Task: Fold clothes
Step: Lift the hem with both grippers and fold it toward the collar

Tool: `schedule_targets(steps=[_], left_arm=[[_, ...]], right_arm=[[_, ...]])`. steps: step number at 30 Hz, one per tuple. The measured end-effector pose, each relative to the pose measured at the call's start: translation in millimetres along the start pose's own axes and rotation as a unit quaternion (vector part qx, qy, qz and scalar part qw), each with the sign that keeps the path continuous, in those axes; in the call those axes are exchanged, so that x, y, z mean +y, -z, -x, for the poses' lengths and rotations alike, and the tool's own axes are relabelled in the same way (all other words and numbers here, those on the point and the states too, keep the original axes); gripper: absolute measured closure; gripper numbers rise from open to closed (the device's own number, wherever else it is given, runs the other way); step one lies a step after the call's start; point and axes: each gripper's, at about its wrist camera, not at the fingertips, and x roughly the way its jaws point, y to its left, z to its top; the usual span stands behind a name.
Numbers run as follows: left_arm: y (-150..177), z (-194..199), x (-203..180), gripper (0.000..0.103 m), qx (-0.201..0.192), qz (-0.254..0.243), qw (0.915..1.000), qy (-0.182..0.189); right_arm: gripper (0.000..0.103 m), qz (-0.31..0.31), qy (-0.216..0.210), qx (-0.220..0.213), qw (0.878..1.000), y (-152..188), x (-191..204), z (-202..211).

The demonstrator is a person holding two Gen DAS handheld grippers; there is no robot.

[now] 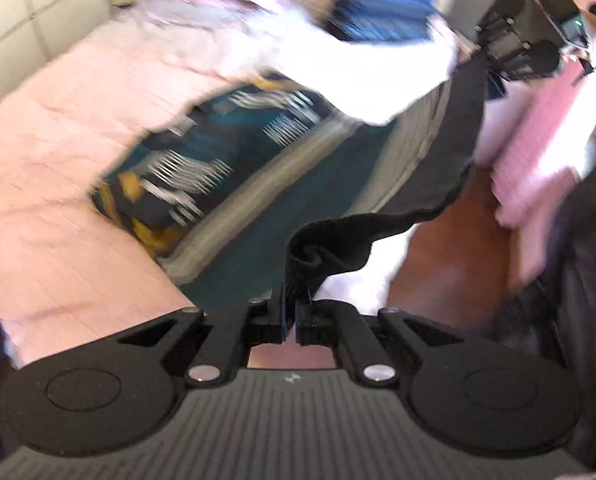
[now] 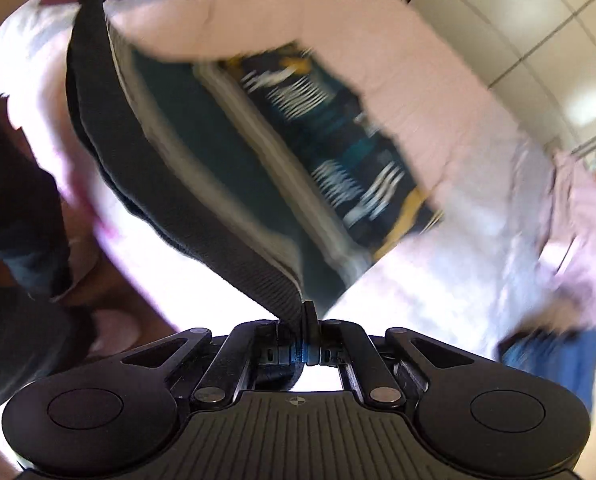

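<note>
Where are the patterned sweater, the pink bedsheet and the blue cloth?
sweater (image 1: 185,176), left wrist view, patterned body.
bedsheet (image 1: 57,128), left wrist view, bare stretch.
blue cloth (image 1: 386,4), left wrist view, its middle.

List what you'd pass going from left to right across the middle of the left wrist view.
Pink bedsheet → patterned teal sweater → its black ribbed hem, held by both the left gripper and the right gripper → brown floor → pink bedding at the right edge.
</note>
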Motion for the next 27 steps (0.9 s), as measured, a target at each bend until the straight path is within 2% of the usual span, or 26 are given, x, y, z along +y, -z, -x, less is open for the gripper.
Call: schedule_targets(steps=[4,10,14,20,27], left_arm=[[-45.8,-20.7,62.3,0.101,-0.020,0.048,0.9985,-0.019],[-92.8,-86.1,155.8,0.101,-0.016,0.101,0.9947,-0.006],[-103.6,-127.3,193.5,0.101,0.011,0.120,0.9927,0.001],[-114.3,-186.8,247.9,0.101,0.048,0.158,0.9863,0.010],[-113.6,-265.0,277.5,0.101,0.091,0.191,0.9773,-0.007]], right_arm=[[0.102,0.030,-0.005,-0.001,1.000,-43.3,-67.6,-24.8],[0.102,0.039,-0.046,0.039,0.997,-95.6,-155.4,-102.5],[0.102,0.037,-0.083,0.071,0.993,-126.2,-203.8,-156.7],[0.102,0.025,-0.128,0.091,0.987,-161.4,-257.7,-216.3],[0.102,0.025,-0.189,0.112,0.975,-172.9,-305.1,-304.1]])
